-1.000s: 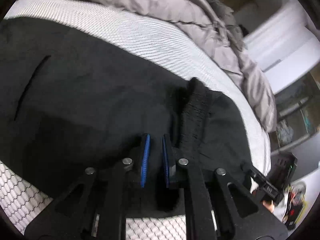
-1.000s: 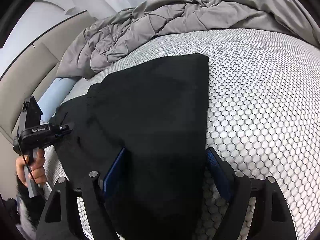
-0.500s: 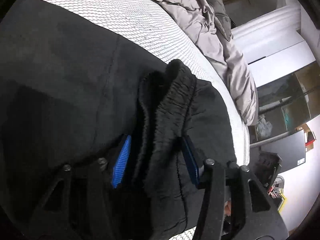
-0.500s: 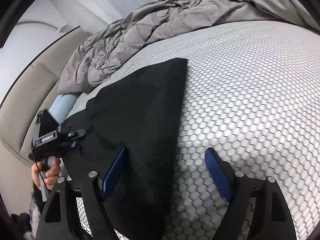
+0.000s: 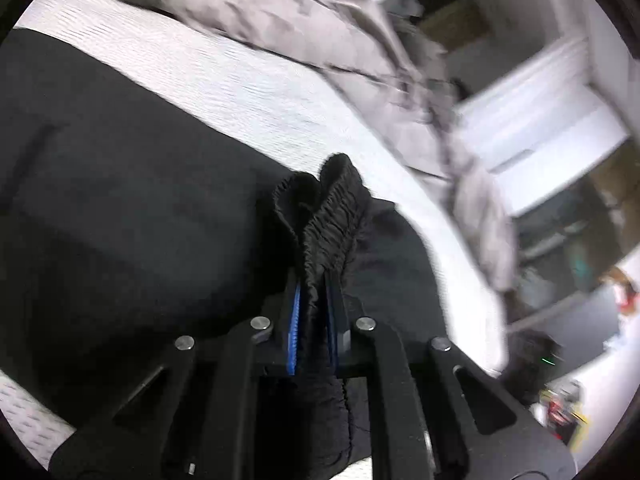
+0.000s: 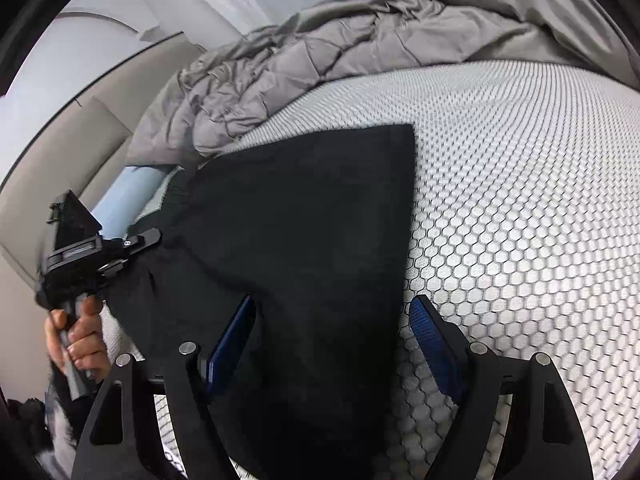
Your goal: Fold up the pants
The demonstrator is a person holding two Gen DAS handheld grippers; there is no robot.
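Black pants (image 6: 304, 220) lie folded on a white honeycomb-patterned mattress (image 6: 520, 200). In the left wrist view my left gripper (image 5: 314, 300) is shut on the bunched elastic waistband (image 5: 328, 216) of the pants (image 5: 120, 200), which stands up between the blue pads. In the right wrist view my right gripper (image 6: 332, 320) is open, its jaws astride the near leg end of the pants without pinching it. The left gripper (image 6: 96, 256), in a hand, shows at the waistband end on the left.
A crumpled grey duvet (image 6: 360, 40) is heaped along the far side of the mattress, also in the left wrist view (image 5: 300, 20). A beige padded headboard (image 6: 80, 140) and a pale blue pillow (image 6: 128, 196) are at the left. Room furniture (image 5: 580, 220) lies beyond the bed.
My left gripper opened around the waistband, then closed on it. My right gripper stayed open; the leg end shifted left out of its jaws, then back between them.
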